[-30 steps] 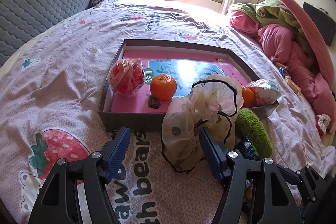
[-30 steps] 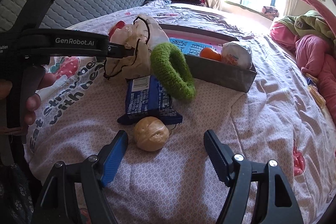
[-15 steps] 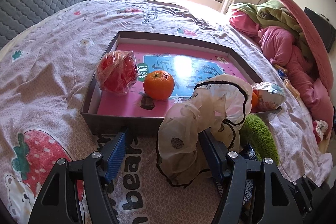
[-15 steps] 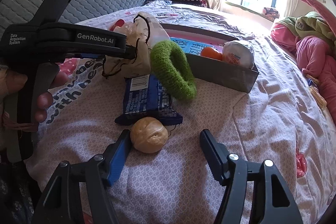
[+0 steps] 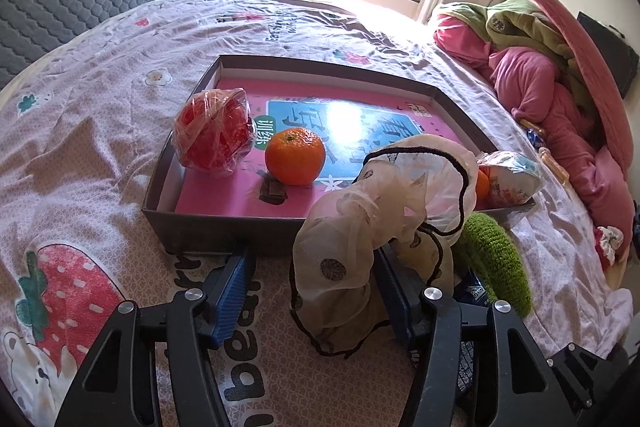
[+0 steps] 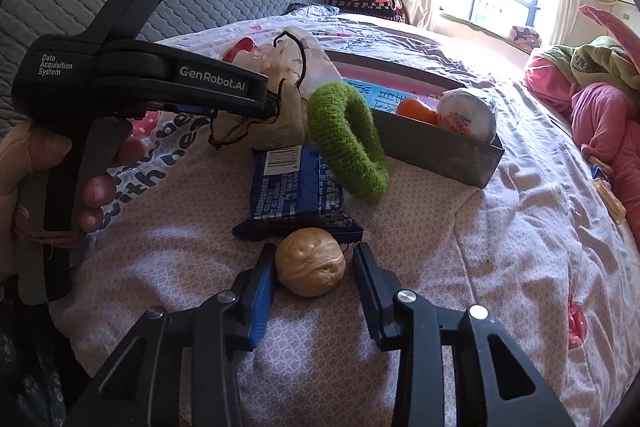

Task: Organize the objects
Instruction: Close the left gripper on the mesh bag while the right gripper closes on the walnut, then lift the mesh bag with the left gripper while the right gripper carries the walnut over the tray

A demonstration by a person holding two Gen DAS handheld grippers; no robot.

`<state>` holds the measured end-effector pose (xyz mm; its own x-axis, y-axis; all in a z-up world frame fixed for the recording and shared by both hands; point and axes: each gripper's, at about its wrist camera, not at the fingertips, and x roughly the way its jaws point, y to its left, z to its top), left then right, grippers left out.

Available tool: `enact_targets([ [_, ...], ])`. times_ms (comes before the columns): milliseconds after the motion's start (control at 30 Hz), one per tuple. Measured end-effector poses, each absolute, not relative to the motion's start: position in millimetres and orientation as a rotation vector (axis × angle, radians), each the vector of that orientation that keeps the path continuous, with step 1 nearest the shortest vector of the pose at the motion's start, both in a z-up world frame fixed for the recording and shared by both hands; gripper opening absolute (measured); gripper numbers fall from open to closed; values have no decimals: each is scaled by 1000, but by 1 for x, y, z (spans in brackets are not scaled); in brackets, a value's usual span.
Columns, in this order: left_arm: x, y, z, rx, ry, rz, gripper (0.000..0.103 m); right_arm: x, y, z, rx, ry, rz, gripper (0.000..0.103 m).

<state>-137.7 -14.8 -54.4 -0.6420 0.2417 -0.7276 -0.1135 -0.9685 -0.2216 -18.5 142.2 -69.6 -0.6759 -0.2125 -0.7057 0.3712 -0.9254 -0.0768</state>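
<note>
Closing in, the right gripper (image 6: 314, 263) has narrowed its jaws around the walnut (image 6: 310, 262); the left pad touches, the right shows a sliver of gap, so no firm pinch yet. Walnut sits on the bed, near the box (image 6: 440, 147), just beside the blue packet (image 6: 294, 187). Left gripper (image 5: 310, 275) holds jaws spread around the sheer scrunchie (image 5: 380, 223), now nearer the box. Two pickups look imminent.

The scrunchie (image 5: 376, 223) is sheer, dotted cloth with dark cord edging. The green ring (image 6: 346, 139) is fuzzy knit. The walnut (image 6: 310, 267) is matt and wrinkled, the blue packet (image 6: 294, 195) glossy plastic. The box (image 5: 224, 225) is matt card with a shiny printed floor. The bedsheet (image 6: 460, 247) is soft printed cotton.
</note>
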Motion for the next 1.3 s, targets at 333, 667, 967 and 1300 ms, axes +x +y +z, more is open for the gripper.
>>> enact_targets([
  [333,-137,-9,-54,-1220,-207,2666,54,-18,145,-69,1056,275,-2581,34],
  [667,-138,-3,-56,-1227,-206,2629,42,-18,149,-68,1062,254,-2583,34],
  [967,-130,-5,-50,-1178,-221,2610,18,-19,152,-67,1075,228,-2587,34],
  [1300,-114,-18,-36,-1136,-263,2622,13,-19,157,-61,1057,220,-2636,34],
])
